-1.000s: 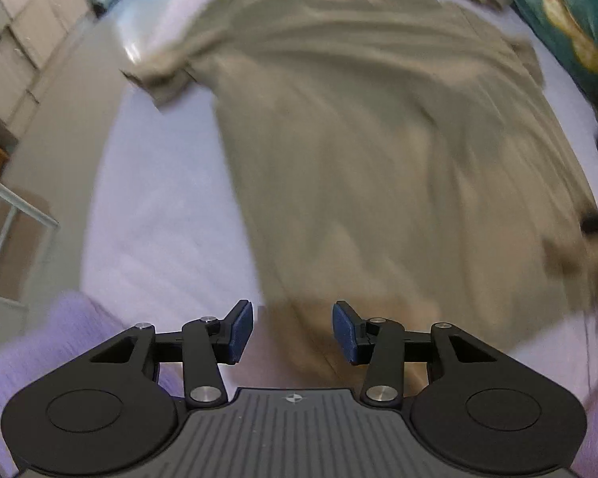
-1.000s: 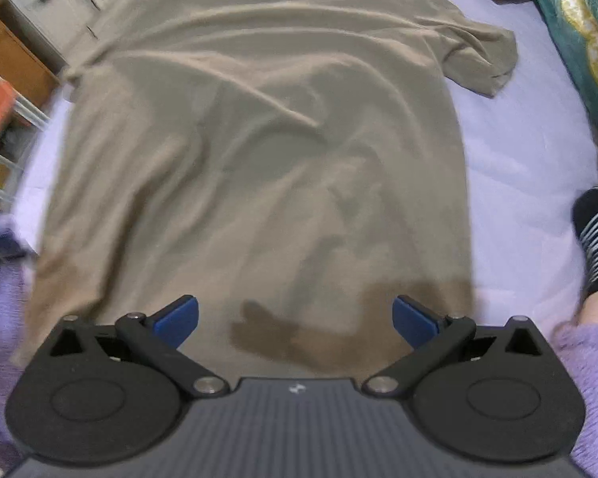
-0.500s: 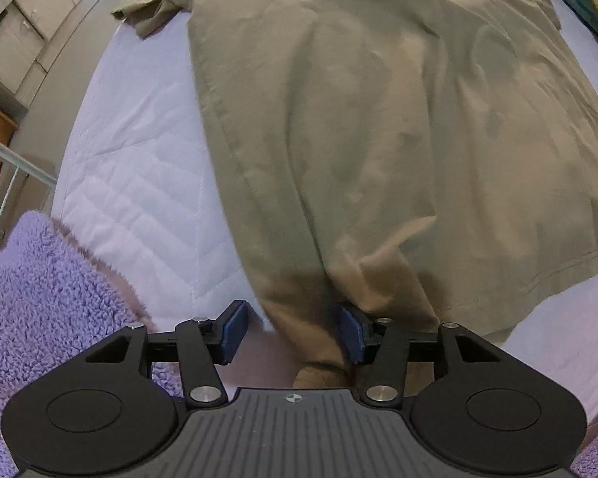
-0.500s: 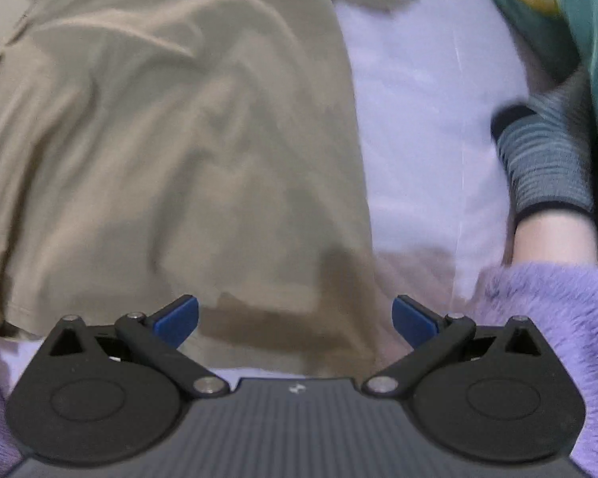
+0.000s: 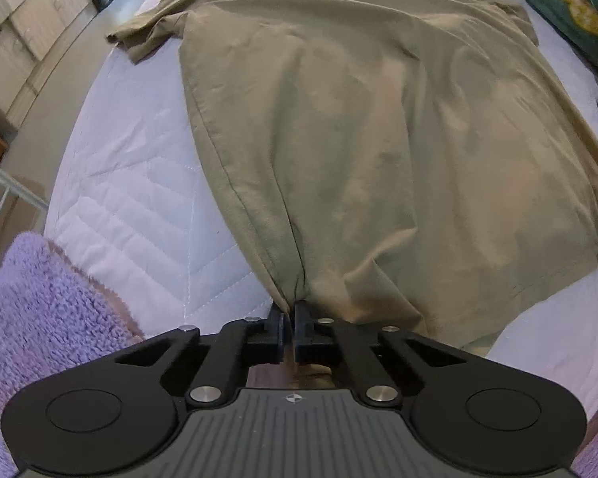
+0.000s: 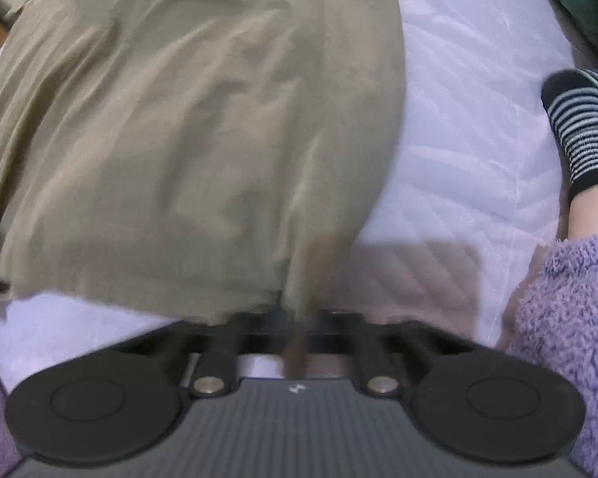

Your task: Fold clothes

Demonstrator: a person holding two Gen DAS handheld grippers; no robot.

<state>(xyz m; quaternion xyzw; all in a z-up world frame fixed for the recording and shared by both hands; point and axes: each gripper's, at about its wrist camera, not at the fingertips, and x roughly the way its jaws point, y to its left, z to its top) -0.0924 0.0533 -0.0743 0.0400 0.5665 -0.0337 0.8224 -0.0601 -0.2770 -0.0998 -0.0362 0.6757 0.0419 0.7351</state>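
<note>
Olive-khaki t-shirt [image 5: 378, 139] on white quilted chevron-stitched bedcover [image 5: 139, 215], black grippers with blue pads, fuzzy lilac sleeve [image 6: 570, 318], black-and-white striped sock [image 6: 586, 131], teal blanket [image 5: 570, 8] with yellow print, beige cabinets [image 5: 32, 16]

- No words, numbers or brand names can be read in either view.
- The only mark is a small pale emblem (too small to make out as letters) on the ribbed grey body of the left gripper [image 5: 289, 320], just behind its fingers.
- A like emblem sits on the body of the right gripper [image 6: 297, 318], blurred there and unreadable.
</note>
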